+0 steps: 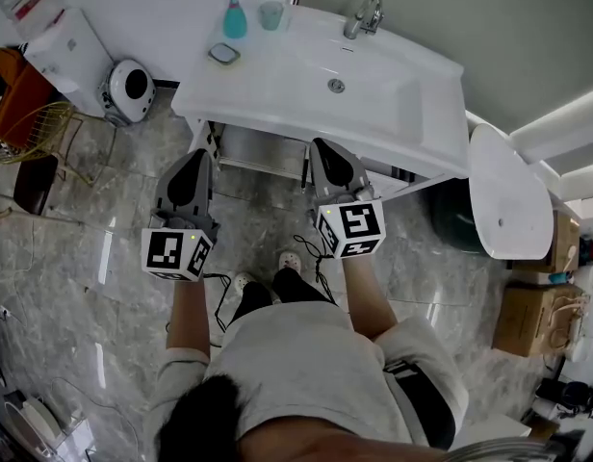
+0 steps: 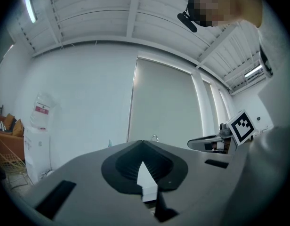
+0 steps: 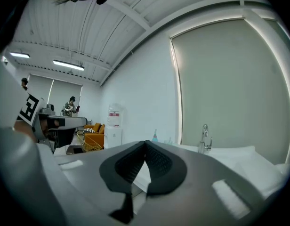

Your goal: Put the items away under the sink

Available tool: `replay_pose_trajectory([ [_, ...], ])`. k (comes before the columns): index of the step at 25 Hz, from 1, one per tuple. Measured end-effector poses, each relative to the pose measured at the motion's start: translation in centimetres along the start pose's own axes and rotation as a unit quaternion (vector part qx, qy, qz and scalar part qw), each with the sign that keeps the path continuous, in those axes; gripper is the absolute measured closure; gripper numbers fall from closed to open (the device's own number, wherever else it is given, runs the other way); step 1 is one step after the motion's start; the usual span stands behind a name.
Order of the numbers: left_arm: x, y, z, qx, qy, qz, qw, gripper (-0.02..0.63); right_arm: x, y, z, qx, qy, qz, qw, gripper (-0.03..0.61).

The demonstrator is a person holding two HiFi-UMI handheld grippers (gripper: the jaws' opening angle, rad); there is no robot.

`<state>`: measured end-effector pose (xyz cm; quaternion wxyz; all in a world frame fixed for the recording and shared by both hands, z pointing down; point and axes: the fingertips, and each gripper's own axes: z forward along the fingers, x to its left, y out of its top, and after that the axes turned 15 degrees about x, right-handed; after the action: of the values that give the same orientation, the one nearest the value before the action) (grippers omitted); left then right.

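Left tool, right tool — closed, seemingly empty, near sink edge

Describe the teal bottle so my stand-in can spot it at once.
Start at the white sink top and go to its left end, away from the tap. The bottle stands at the back edge, beside a clear cup; it alone is teal, tall and narrow-necked.

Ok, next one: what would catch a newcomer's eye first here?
The left gripper and right gripper, each topped with a black-and-white marker cube, are held side by side in front of the white sink, with their fingers closed on nothing. Next comes the teal bottle, with a cup and a dish, on the counter left of the basin, not yet put away.
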<state>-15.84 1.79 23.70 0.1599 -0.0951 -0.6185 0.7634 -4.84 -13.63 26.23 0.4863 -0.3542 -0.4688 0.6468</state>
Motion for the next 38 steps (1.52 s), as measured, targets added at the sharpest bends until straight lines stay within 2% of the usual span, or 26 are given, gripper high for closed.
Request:
replay_pose_trajectory([
  [16, -1.9, 4.4, -3.0, -0.038, 0.006, 0.021, 0.999, 0.606, 0.0, 3.5, -3.9, -0.043, -0.011, -0.007, 0.999, 0.568],
  [38, -2.2, 4.5, -6.4, -0.053, 0.019, 0.028, 0.998, 0.606, 2.5, 3.4, -6.1, -0.049, -0.009, -0.012, 0.999, 0.568],
])
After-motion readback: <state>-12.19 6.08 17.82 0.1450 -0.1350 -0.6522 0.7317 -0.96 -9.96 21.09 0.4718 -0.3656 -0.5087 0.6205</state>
